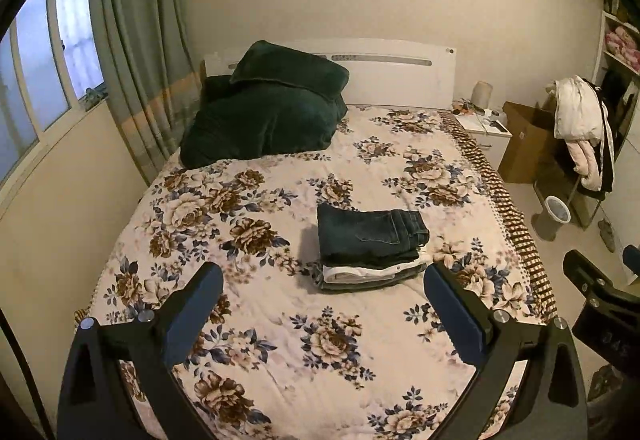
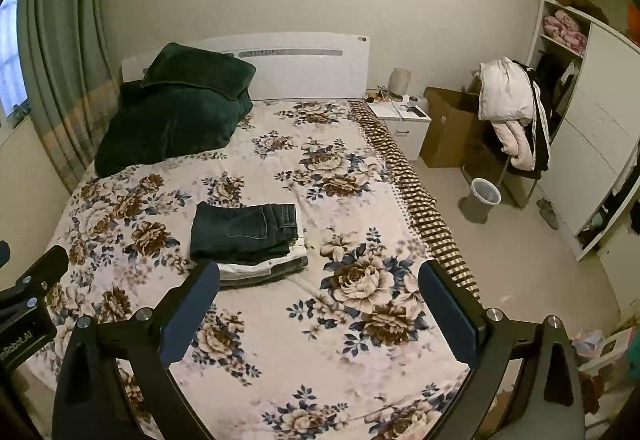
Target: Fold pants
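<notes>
Folded dark pants [image 1: 370, 236] top a stack mid-frame on the bed [image 1: 280, 340]; both hand-held grippers [image 1: 322, 304] [image 2: 318, 304] hover spread, empty; folding looks finished, next likely withdrawing.

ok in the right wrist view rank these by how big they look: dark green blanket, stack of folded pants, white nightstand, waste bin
1. dark green blanket
2. stack of folded pants
3. white nightstand
4. waste bin

The nightstand is partly hidden by the bed and farther away than the pants, so those ranks reflect apparent size only.
</notes>
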A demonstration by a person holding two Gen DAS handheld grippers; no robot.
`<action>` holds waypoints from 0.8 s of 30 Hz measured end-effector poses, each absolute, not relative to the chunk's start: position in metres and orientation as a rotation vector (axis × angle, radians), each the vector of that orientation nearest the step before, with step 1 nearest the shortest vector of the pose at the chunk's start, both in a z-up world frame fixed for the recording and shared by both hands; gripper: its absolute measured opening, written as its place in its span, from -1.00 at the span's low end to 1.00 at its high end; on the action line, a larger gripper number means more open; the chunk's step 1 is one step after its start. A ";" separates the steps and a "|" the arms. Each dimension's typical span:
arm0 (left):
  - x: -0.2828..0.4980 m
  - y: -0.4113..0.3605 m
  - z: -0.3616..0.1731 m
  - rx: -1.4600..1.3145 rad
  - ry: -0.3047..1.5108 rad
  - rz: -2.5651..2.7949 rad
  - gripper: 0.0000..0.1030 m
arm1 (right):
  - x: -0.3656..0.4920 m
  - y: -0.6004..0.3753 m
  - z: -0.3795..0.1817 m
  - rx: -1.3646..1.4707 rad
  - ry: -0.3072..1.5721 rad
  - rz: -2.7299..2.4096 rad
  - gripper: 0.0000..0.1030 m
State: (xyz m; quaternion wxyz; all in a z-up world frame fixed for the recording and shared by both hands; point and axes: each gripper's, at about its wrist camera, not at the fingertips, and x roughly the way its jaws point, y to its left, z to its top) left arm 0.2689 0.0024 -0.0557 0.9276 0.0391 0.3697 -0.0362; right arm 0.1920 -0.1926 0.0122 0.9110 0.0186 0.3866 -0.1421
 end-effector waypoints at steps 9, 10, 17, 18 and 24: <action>0.269 0.005 -0.056 0.062 0.747 -0.100 1.00 | 0.193 -0.191 0.000 0.051 0.790 -0.290 0.97; 0.269 0.005 -0.056 0.064 0.746 -0.097 1.00 | 0.192 -0.189 -0.002 0.053 0.790 -0.287 0.97; 0.266 0.005 -0.055 0.066 0.746 -0.092 1.00 | 0.185 -0.181 -0.007 0.066 0.780 -0.273 0.97; 0.266 0.006 -0.054 0.066 0.744 -0.090 1.00 | 0.184 -0.181 -0.007 0.068 0.779 -0.271 0.97; 0.265 0.008 -0.053 0.063 0.741 -0.091 1.00 | 0.177 -0.178 -0.006 0.079 0.772 -0.268 0.97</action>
